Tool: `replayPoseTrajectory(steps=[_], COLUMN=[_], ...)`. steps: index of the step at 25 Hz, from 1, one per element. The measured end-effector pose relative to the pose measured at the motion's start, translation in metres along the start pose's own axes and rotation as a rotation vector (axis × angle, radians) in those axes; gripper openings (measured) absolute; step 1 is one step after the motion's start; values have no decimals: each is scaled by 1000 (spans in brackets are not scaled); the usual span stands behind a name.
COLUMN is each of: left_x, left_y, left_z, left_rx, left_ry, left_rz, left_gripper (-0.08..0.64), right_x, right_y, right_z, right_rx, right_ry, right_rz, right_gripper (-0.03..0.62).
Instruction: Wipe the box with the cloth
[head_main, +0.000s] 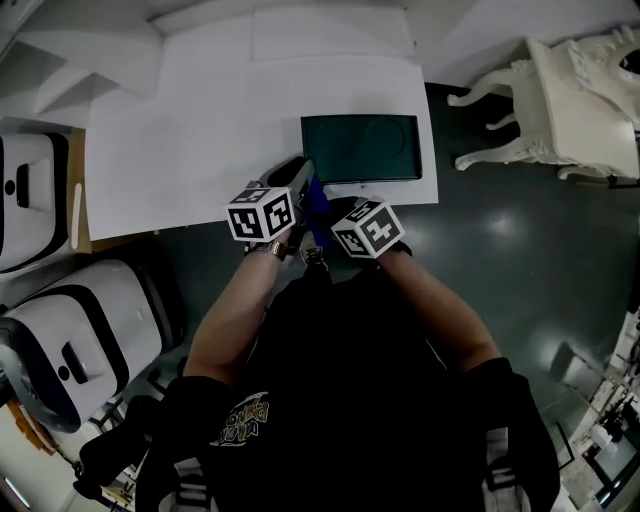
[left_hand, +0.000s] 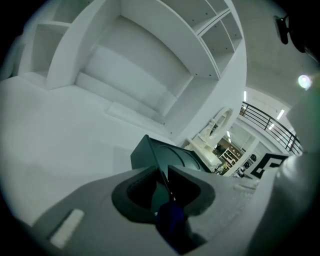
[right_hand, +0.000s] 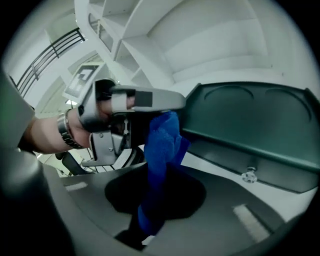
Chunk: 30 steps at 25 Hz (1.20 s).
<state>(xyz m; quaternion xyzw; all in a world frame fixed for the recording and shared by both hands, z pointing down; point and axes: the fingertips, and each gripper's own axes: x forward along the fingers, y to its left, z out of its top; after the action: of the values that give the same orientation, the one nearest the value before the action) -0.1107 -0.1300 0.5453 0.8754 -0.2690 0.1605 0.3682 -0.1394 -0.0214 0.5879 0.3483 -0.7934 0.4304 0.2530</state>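
A dark green box (head_main: 360, 148) lies flat on the white table (head_main: 190, 150), close to its front edge. Just in front of the box, a blue cloth (head_main: 318, 208) is stretched between both grippers. My left gripper (head_main: 298, 190) is shut on one end of the cloth (left_hand: 172, 220), with the box (left_hand: 165, 157) right beyond its tips. In the right gripper view the cloth (right_hand: 162, 145) runs from the left gripper (right_hand: 167, 106) down into my right gripper (right_hand: 150, 225), which is shut on the other end. The box (right_hand: 245, 120) and its small latch (right_hand: 248, 175) lie to the right.
White curved shelving (left_hand: 150, 60) rises behind the table. A white ornate piece of furniture (head_main: 570, 90) stands on the dark floor at the right. Two white machines (head_main: 50, 340) stand at the left, next to a cardboard edge (head_main: 78, 205).
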Motion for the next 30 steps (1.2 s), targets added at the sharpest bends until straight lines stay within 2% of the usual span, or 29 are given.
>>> replayPoseTrajectory(steps=[6, 14, 22, 30], left_x=[-1, 0, -1, -2], left_y=[0, -2, -2, -1], left_z=[-1, 0, -1, 0], left_rx=[32, 75, 83, 97], left_ry=[28, 43, 56, 57], left_rz=[-41, -57, -56, -38], left_gripper=[77, 81, 81, 81], right_x=[19, 14, -10, -39], right_y=[-22, -39, -61, -87], right_z=[3, 4, -9, -25], right_rx=[113, 246, 345, 401], right_ry=[-50, -113, -169, -202], right_rz=[-109, -141, -155, -188], right_gripper=[91, 91, 90, 89])
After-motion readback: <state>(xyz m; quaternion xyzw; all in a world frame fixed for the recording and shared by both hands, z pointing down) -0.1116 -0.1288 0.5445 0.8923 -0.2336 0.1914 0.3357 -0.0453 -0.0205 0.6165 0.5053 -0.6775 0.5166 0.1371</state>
